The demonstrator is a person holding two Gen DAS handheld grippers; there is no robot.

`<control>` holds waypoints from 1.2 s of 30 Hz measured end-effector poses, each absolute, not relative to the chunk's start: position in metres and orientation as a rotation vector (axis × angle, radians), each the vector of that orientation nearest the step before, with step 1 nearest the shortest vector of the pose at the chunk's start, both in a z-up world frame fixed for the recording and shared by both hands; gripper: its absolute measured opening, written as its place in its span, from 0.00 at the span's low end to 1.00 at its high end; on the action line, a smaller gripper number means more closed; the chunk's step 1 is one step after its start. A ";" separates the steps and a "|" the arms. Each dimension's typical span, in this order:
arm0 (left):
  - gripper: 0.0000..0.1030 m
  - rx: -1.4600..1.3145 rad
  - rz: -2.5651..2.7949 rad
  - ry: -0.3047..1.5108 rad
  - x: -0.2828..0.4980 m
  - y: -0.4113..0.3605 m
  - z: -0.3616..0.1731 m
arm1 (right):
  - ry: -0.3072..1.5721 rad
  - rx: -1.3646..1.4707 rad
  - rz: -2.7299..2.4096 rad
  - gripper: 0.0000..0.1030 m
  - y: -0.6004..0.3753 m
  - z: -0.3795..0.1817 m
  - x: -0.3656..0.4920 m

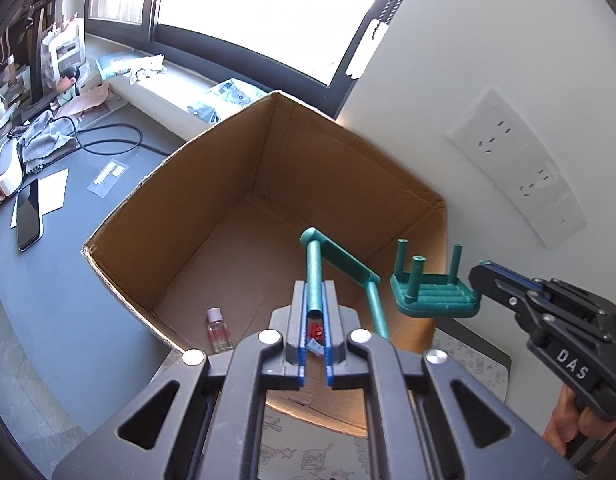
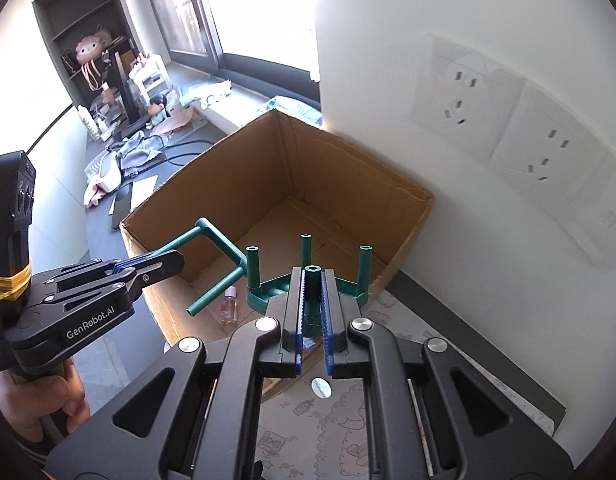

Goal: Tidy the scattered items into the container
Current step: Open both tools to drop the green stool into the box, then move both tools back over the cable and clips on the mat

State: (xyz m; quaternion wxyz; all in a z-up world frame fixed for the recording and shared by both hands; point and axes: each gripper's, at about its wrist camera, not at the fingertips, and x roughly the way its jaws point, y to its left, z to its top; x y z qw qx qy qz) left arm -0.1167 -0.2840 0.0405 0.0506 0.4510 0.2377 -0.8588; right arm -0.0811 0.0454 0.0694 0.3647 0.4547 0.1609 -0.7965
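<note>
An open cardboard box (image 1: pixel 180 200) stands on the dark desk against the white wall. My left gripper (image 1: pixel 316 286) is shut on one tube of a green U-shaped frame (image 1: pixel 340 258), which hangs over the box's near side. To its right, my right gripper (image 1: pixel 483 269) holds a small green stool (image 1: pixel 436 300) upside down, legs up. In the right wrist view the right gripper (image 2: pixel 313 274) is shut on one stool leg (image 2: pixel 312 280), above the box (image 2: pixel 348 184) corner. The left gripper (image 2: pixel 176 260) carries the frame (image 2: pixel 220 240) at the left. A small pink bottle (image 1: pixel 218 330) and a red item (image 1: pixel 317 330) lie on the box floor.
A phone (image 1: pixel 28 214), papers, a black cable (image 1: pixel 108 140) and cloths lie on the desk left of the box. Wall sockets (image 1: pixel 516 168) are close on the right. A patterned mat (image 2: pixel 348 432) lies under the box's near corner. A cluttered window sill runs behind.
</note>
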 end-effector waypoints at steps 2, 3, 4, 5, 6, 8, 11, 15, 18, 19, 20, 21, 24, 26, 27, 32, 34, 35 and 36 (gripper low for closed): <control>0.07 1.396 -2.608 0.732 -0.120 -0.287 0.036 | 0.419 1.187 -2.040 0.07 0.041 0.063 -0.083; 0.07 1.406 -2.603 0.737 -0.121 -0.289 0.033 | 0.416 1.198 -2.033 0.07 0.039 0.060 -0.085; 0.07 1.416 -2.599 0.740 -0.123 -0.291 0.031 | 0.405 1.212 -2.026 0.07 0.038 0.056 -0.086; 0.07 1.427 -2.594 0.743 -0.125 -0.293 0.029 | 0.395 1.223 -2.023 0.07 0.036 0.053 -0.088; 0.07 1.433 -2.590 0.749 -0.127 -0.295 0.026 | 0.391 1.232 -2.023 0.08 0.035 0.050 -0.089; 0.09 1.438 -2.583 0.760 -0.130 -0.299 0.022 | 0.390 1.245 -2.031 0.08 0.034 0.046 -0.091; 0.43 1.442 -2.572 0.770 -0.134 -0.304 0.018 | 0.362 1.254 -2.044 0.16 0.036 0.044 -0.095; 0.81 1.428 -2.599 0.766 -0.139 -0.303 0.021 | 0.335 1.248 -2.087 0.35 0.043 0.049 -0.097; 0.82 1.446 -2.640 0.756 -0.143 -0.295 0.025 | 0.260 1.239 -2.154 0.57 0.063 0.056 -0.097; 0.83 1.455 -2.652 0.748 -0.144 -0.292 0.025 | 0.240 1.239 -2.170 0.60 0.070 0.058 -0.097; 0.83 1.466 -2.666 0.738 -0.146 -0.287 0.026 | 0.218 1.244 -2.190 0.71 0.077 0.058 -0.097; 0.84 1.480 -2.680 0.729 -0.147 -0.281 0.027 | 0.189 1.249 -2.213 0.81 0.086 0.059 -0.096; 0.88 1.529 -2.719 0.689 -0.151 -0.261 0.028 | 0.097 1.275 -2.273 0.97 0.116 0.059 -0.096; 0.88 1.533 -2.746 0.650 -0.152 -0.246 0.032 | 0.058 1.307 -2.299 1.00 0.134 0.058 -0.095; 0.88 1.534 -2.758 0.639 -0.152 -0.239 0.034 | 0.042 1.321 -2.317 1.00 0.145 0.058 -0.094; 0.88 1.559 -2.811 0.547 -0.155 -0.199 0.045 | -0.006 1.334 -2.381 1.00 0.185 0.061 -0.091; 0.88 1.565 -2.831 0.498 -0.156 -0.181 0.049 | -0.030 1.327 -2.398 1.00 0.200 0.062 -0.088; 0.88 1.564 -2.837 0.487 -0.155 -0.174 0.050 | -0.041 1.323 -2.405 1.00 0.207 0.063 -0.087; 0.88 1.563 -2.841 0.477 -0.155 -0.168 0.052 | -0.049 1.320 -2.410 1.00 0.213 0.063 -0.087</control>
